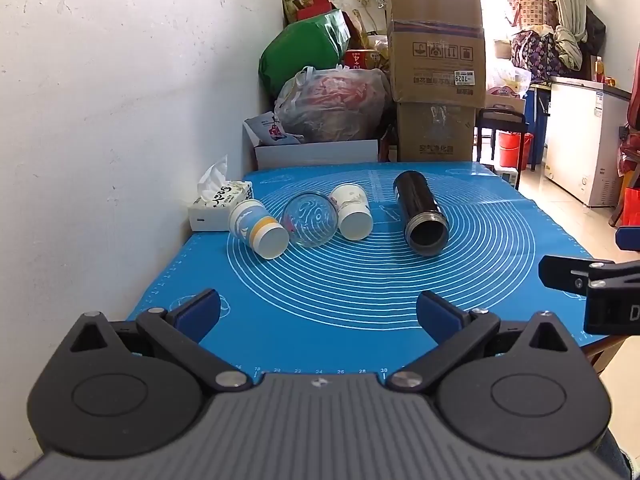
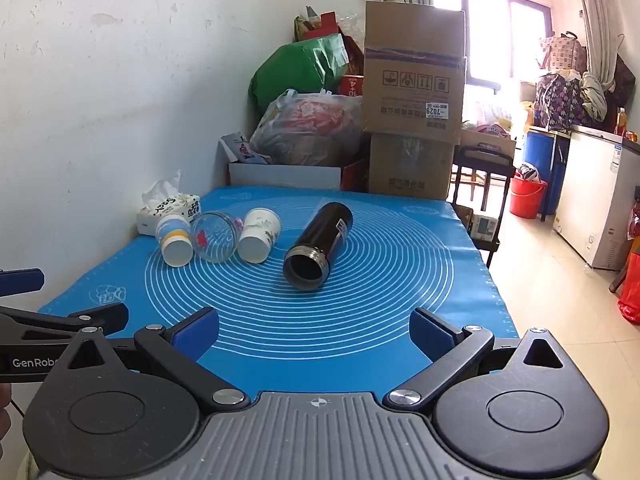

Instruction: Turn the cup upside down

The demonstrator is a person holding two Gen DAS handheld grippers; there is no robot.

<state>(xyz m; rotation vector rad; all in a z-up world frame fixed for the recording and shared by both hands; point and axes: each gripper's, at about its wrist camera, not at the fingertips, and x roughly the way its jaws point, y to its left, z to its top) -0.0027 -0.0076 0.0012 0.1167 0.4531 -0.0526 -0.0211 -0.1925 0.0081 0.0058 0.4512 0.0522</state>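
- Left gripper (image 1: pixel 318 312) and right gripper (image 2: pixel 314 330): jaws spread, holding nothing, over the near edge of the table (image 2: pixel 360 344).
- Four cups lie on their sides far across the mat: blue-banded paper cup (image 1: pixel 258 230), glass (image 1: pixel 310 220), white paper cup (image 1: pixel 352 212), black flask (image 1: pixel 420 212) rightmost.

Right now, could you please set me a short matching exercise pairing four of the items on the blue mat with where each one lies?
Items:
1. tissue box
2. glass cup
3. black flask
4. banded paper cup

Places:
A. alone, farthest from the wall
B. between the two paper cups
C. at the mat's corner by the wall
D. just in front of the tissue box

Pairs: 1-C, 2-B, 3-A, 4-D
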